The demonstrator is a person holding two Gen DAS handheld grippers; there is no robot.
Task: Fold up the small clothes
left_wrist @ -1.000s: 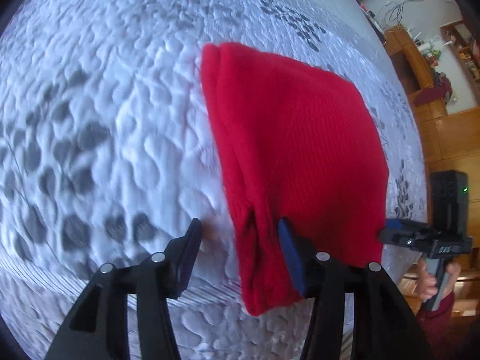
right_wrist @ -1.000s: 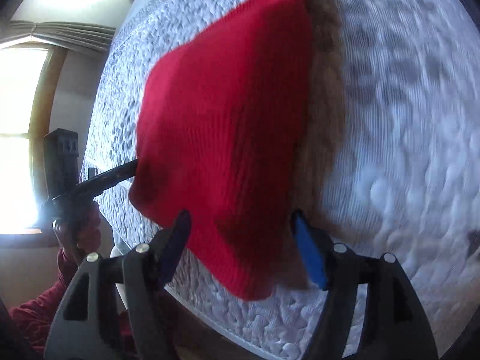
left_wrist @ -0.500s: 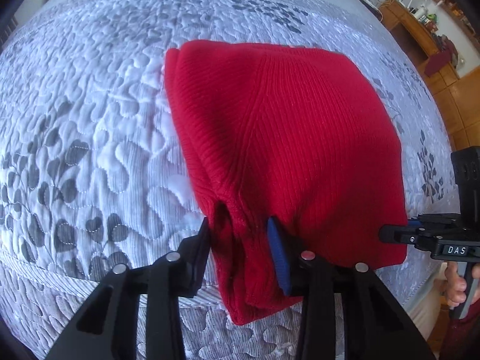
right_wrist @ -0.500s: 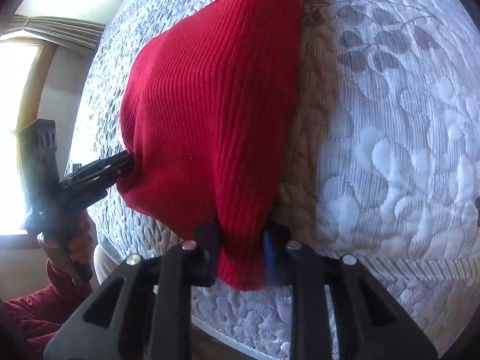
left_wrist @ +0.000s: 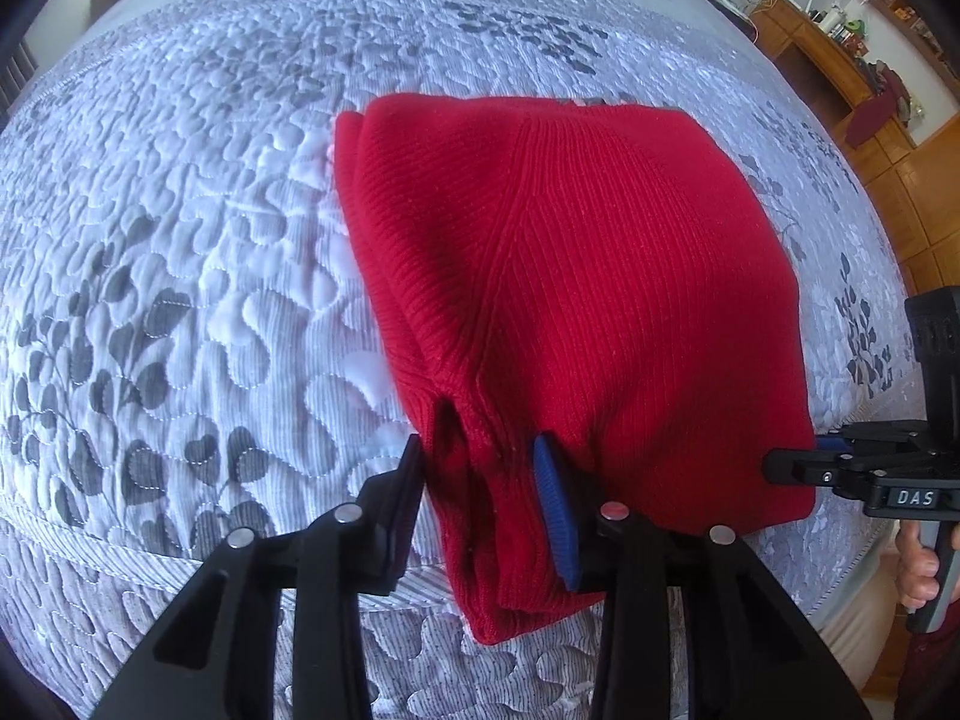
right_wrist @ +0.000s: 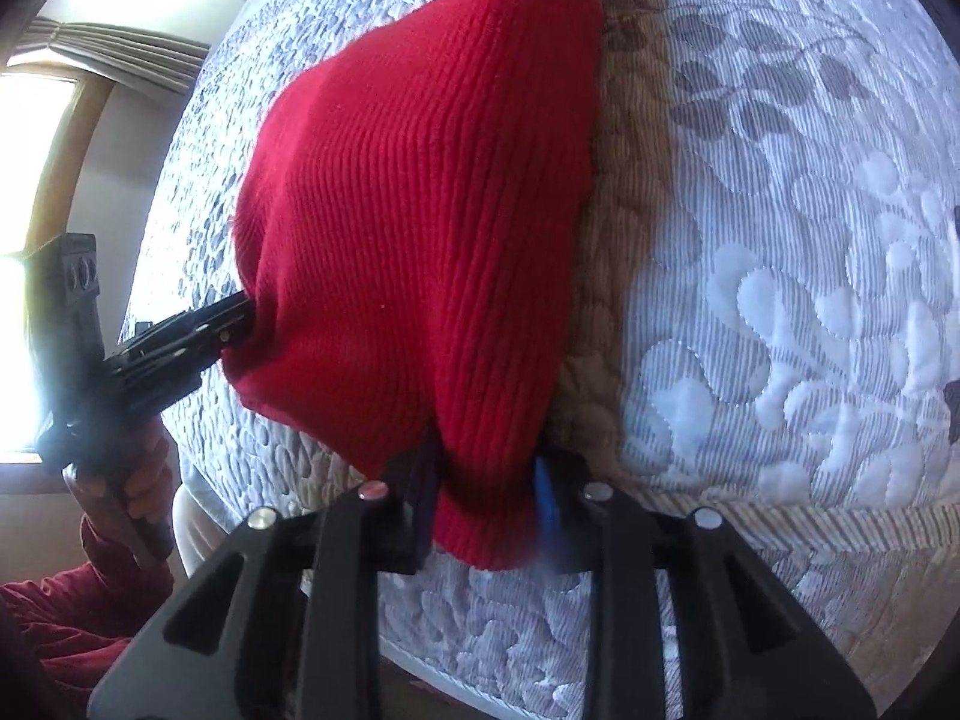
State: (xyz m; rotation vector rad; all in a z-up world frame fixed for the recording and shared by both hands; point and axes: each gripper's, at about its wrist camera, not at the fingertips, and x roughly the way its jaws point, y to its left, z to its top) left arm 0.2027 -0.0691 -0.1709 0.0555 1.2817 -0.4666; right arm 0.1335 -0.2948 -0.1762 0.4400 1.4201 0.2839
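Observation:
A red knit garment [left_wrist: 588, 288] lies folded on the quilted bedspread [left_wrist: 180, 276], near its front edge. My left gripper [left_wrist: 480, 480] is shut on the garment's near left corner, with the bunched fabric between its fingers. My right gripper [right_wrist: 486, 480] is shut on the near right corner of the same red garment [right_wrist: 432, 192]. The right gripper also shows at the right edge of the left wrist view [left_wrist: 804, 468]. The left gripper shows at the left of the right wrist view [right_wrist: 234, 324], its tips against the cloth.
The bedspread is grey-white with a leaf pattern and drops away at the front edge [left_wrist: 180, 564]. Wooden cabinets and shelves [left_wrist: 840, 42] stand beyond the bed at the back right. A bright window with a curtain [right_wrist: 36, 180] is on the left in the right wrist view.
Both grippers went from open around the garment's near corners to shut on them. The views have drawn back a little and the cloth is pulled taut between the grippers.

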